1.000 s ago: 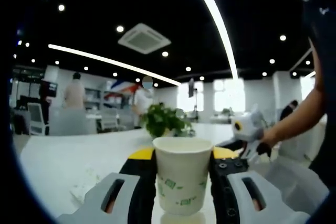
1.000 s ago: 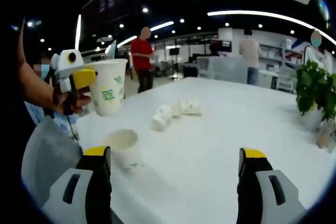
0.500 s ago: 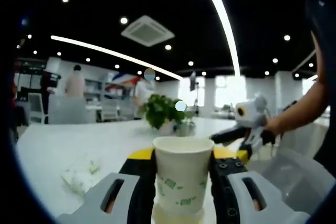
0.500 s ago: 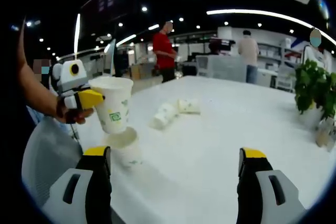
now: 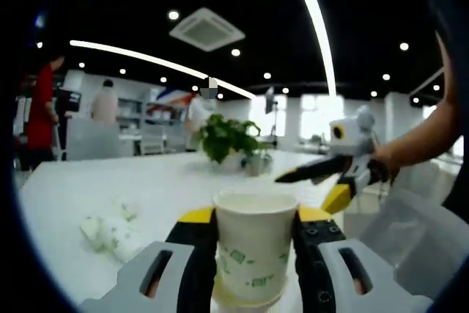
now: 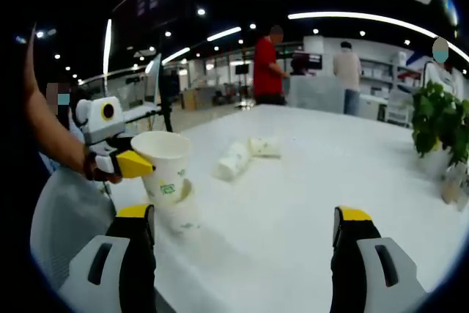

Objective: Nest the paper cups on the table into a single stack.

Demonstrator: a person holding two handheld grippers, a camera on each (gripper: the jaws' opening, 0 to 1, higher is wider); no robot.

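Note:
My left gripper [image 5: 255, 254] is shut on a white paper cup with green print [image 5: 255, 243], held upright. In the right gripper view that same cup [image 6: 168, 168] sits partly down inside a second cup [image 6: 176, 212] standing on the white table [image 6: 308, 181], with the left gripper [image 6: 117, 155] coming in from the left. Two more cups [image 6: 233, 160] [image 6: 264, 146] lie on their sides farther back; in the left gripper view they appear as lying cups [image 5: 110, 231] at the left. My right gripper [image 6: 245, 247] is open and holds nothing; the right gripper [image 5: 333, 174] appears at the right of the left gripper view.
A potted green plant [image 6: 436, 126] stands at the table's right side, seen as a plant [image 5: 229, 137] in the left gripper view. A grey chair back [image 6: 62, 232] is at the near left. People stand in the office behind. A person's forearm [image 5: 425, 137] holds the right gripper.
The left gripper has lowered its cup from above the table into the standing cup. The left view has swung, bringing the lying cups in. The right gripper stayed open and still.

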